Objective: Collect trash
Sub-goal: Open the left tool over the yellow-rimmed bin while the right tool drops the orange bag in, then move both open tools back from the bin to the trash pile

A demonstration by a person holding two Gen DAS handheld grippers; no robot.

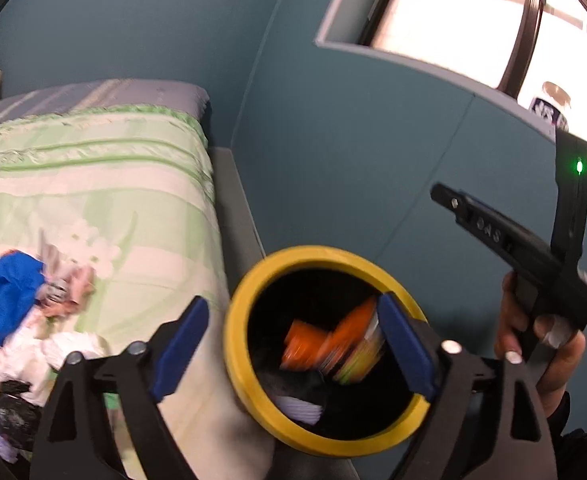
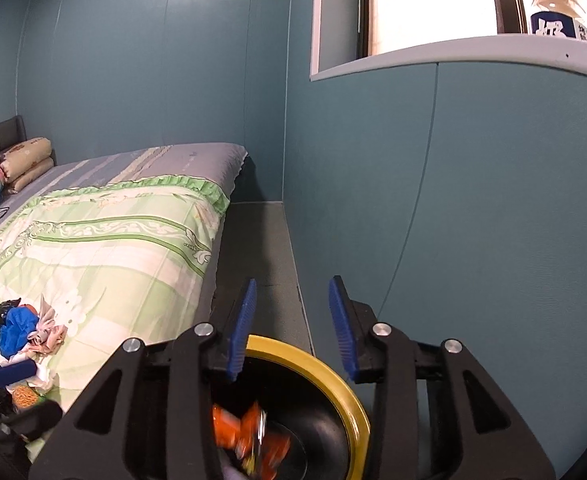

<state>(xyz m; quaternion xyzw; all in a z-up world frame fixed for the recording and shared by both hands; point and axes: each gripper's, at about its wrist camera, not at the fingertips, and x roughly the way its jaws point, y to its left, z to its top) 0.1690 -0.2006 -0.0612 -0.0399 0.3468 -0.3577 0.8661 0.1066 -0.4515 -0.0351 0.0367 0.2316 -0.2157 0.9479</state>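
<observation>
Trash, a blurred orange wrapper (image 1: pixel 325 340), lies loose inside a black bin with a yellow rim (image 1: pixel 249 292) standing on the floor just right of the bed (image 1: pixel 133 184). Directly above the bin's mouth, the left hand-held gripper (image 1: pixel 293 340) stands spread wide and empty. The right hand-held gripper (image 2: pixel 293 328) hangs above the bin's far rim, jaws apart with nothing between them. More crumpled trash (image 1: pixel 21 312), blue, black and white, sits on the green quilt at near left. Farther off, a window (image 2: pixel 433 4) glows in the blue wall.
</observation>
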